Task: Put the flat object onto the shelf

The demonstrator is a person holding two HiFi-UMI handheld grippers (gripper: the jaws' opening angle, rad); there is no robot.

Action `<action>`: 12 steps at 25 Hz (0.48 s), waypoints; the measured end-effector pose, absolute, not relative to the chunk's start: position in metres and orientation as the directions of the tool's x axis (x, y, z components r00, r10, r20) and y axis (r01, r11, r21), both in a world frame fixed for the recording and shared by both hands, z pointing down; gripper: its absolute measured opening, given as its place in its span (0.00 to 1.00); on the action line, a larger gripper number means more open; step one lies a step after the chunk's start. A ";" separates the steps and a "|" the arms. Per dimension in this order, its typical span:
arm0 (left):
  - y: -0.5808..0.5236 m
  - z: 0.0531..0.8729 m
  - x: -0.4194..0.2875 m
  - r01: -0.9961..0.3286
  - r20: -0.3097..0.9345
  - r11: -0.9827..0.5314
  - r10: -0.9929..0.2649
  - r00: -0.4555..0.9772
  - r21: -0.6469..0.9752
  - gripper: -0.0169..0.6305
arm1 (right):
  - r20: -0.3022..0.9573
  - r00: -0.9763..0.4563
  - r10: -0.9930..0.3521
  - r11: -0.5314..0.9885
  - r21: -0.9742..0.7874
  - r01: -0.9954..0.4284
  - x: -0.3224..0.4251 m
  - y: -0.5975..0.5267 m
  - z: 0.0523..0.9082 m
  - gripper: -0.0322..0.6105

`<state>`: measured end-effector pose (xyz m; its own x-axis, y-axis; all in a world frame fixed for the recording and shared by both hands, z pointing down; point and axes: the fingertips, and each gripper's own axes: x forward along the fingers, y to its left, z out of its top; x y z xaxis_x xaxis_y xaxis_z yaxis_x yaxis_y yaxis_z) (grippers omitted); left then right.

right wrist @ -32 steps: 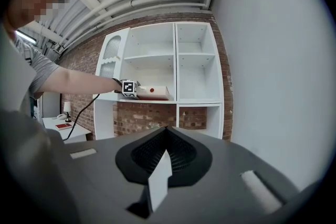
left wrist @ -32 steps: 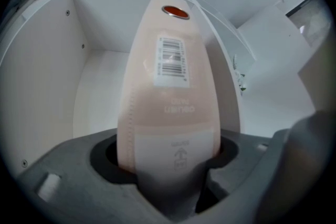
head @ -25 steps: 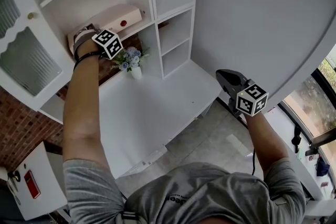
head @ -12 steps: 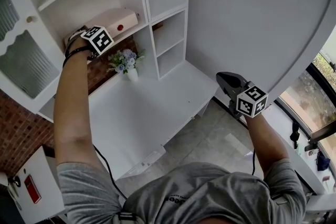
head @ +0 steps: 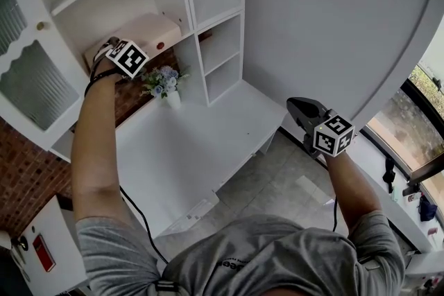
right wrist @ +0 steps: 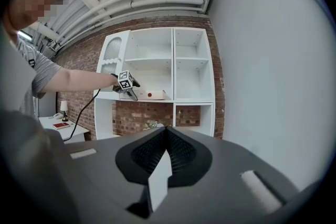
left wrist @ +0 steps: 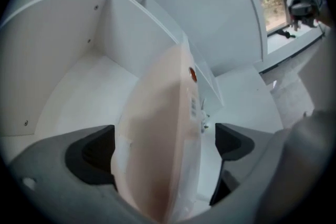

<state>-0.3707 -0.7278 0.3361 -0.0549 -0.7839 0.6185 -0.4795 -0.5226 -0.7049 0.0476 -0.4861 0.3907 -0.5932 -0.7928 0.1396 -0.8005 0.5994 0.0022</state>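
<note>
The flat object (head: 142, 35), a pale pink flat box with a red dot, lies on the middle board of the white shelf unit (head: 182, 30). My left gripper (head: 105, 50) is at the box's left end. In the left gripper view the box (left wrist: 157, 128) runs between the jaws, which are opening, and the right pad (left wrist: 231, 143) stands apart from it. The shelf floor (left wrist: 84, 92) shows beneath the box. My right gripper (head: 300, 107) hangs low on the right beside the grey wall, shut (right wrist: 167, 131) and holding nothing. From there the box (right wrist: 153, 95) shows far off.
A small vase of flowers (head: 166, 83) stands on the white desk top (head: 201, 149) under the shelf. A glass-door cabinet (head: 28, 73) is at the left and a grey wall (head: 333, 10) at the right. A brick wall lies behind the unit.
My left gripper has shifted a little to the left along the box. The box now lies flat on the shelf board. The right gripper has stayed put.
</note>
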 end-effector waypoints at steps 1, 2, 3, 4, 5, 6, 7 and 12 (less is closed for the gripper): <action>-0.726 0.329 -0.360 -0.499 0.598 -0.514 -0.801 -0.011 -0.698 0.96 | 0.139 -0.592 -0.794 0.598 0.004 -0.801 0.048 -0.485 0.390 0.06; -0.723 0.321 -0.347 -0.512 0.576 -0.509 -0.817 0.034 -0.691 0.96 | 0.138 -0.590 -0.796 0.596 0.005 -0.803 0.049 -0.484 0.390 0.06; -0.719 0.313 -0.333 -0.520 0.553 -0.508 -0.829 0.079 -0.687 0.96 | 0.135 -0.587 -0.799 0.593 0.006 -0.805 0.051 -0.482 0.388 0.06; -0.713 0.306 -0.318 -0.523 0.532 -0.510 -0.838 0.123 -0.683 0.96 | 0.131 -0.583 -0.802 0.589 0.006 -0.808 0.053 -0.480 0.387 0.06; -0.707 0.300 -0.303 -0.526 0.514 -0.516 -0.842 0.165 -0.676 0.96 | 0.126 -0.579 -0.806 0.584 0.006 -0.812 0.055 -0.478 0.385 0.06; -0.699 0.296 -0.289 -0.530 0.501 -0.525 -0.841 0.204 -0.666 0.96 | 0.121 -0.573 -0.810 0.578 0.007 -0.816 0.057 -0.475 0.383 0.06; -0.690 0.294 -0.274 -0.533 0.492 -0.539 -0.836 0.244 -0.652 0.96 | 0.118 -0.567 -0.815 0.572 0.009 -0.820 0.060 -0.472 0.382 0.06; -0.638 0.293 -0.176 -0.499 0.423 -0.646 -0.759 0.495 -0.577 0.87 | 0.095 -0.529 -0.843 0.533 0.019 -0.846 0.087 -0.449 0.372 0.06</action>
